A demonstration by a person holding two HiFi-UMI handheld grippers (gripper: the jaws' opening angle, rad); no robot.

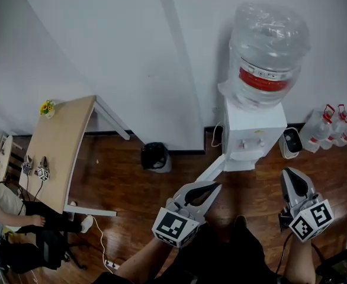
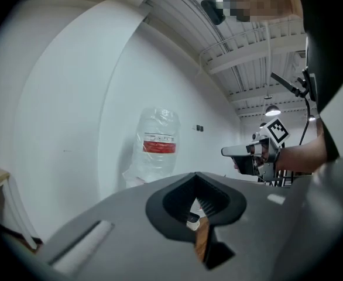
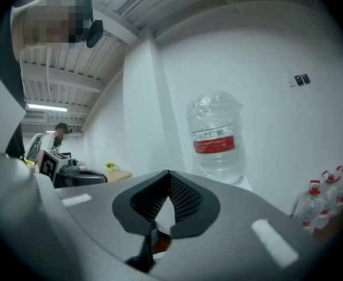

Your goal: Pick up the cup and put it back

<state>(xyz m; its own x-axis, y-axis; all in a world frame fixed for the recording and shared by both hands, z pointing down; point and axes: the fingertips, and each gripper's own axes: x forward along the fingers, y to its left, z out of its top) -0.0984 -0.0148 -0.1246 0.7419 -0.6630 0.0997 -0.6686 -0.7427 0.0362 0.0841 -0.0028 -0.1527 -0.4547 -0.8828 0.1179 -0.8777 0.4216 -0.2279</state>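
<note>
- We hold the left gripper (image 1: pixel 215 186) low over the wooden floor (image 1: pixel 126 188), aimed towards the foot of the water dispenser (image 1: pixel 253 132)
- In the left gripper view its two jaws meet at the tips and leave only a spade-shaped gap behind them; nothing is clamped there, and only floor and a bit of something white show through the gap
- The right gripper (image 1: pixel 291 173) is well apart from the left one, on the other side of the dispenser, pointing towards the wall
- In the right gripper view its jaws are likewise together at the tips, with nothing gripped between them
- The dispenser is white and stands against the white wall (image 1: pixel 132 52), with a large clear water bottle (image 1: pixel 267 52) upside down on top, a red band round its neck
- We cannot find the cup in any view
- Just beside the dispenser a small white appliance (image 1: pixel 291 142) sits on the floor, and past it a cluster of small bottles (image 1: pixel 334 126) with red caps
- A black bin (image 1: pixel 156 157) stands by the wall between the dispenser and a light wooden table (image 1: pixel 58 141)
- Yellow flowers (image 1: pixel 46 107) sit at the far end of the table, and a seated person (image 1: pixel 5 215) shows at its near end
</note>
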